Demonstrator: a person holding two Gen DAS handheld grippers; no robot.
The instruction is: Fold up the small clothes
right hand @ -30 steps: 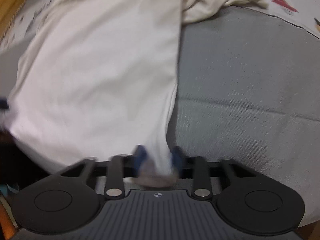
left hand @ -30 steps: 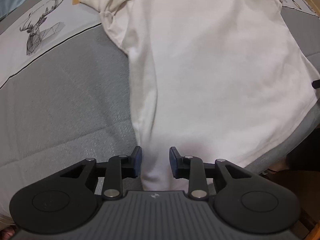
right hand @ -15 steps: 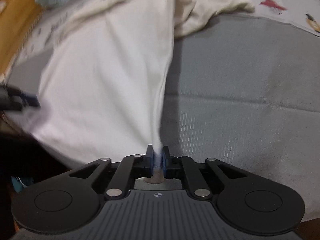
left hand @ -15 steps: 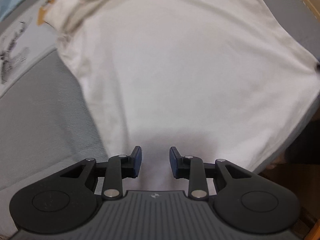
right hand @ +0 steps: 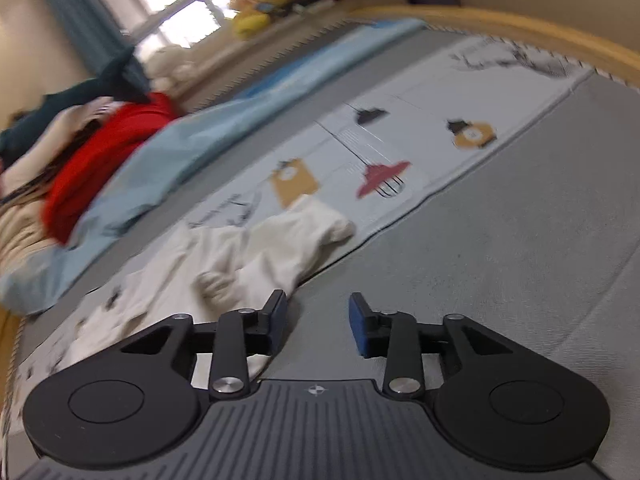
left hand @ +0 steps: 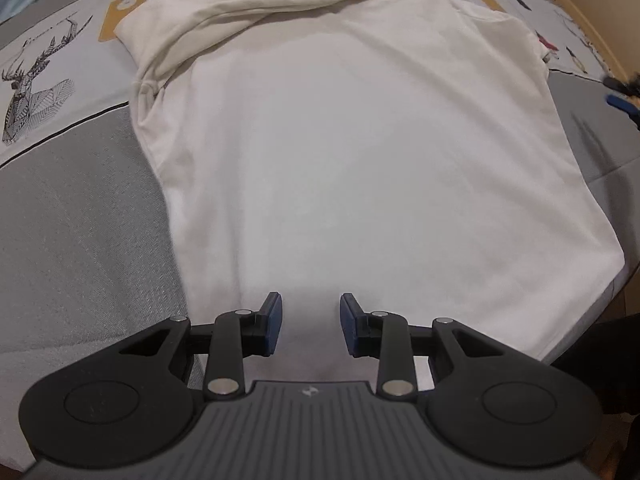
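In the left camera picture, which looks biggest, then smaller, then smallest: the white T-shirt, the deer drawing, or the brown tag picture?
1. White T-shirt, by far the biggest.
2. Deer drawing.
3. Brown tag picture, which is farther from the camera, so it may only look smaller.

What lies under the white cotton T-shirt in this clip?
The white cotton T-shirt lies spread on a grey quilted bedspread; its upper part overlaps a pale printed panel with a deer drawing. Whatever sits beneath the shirt's middle is covered.
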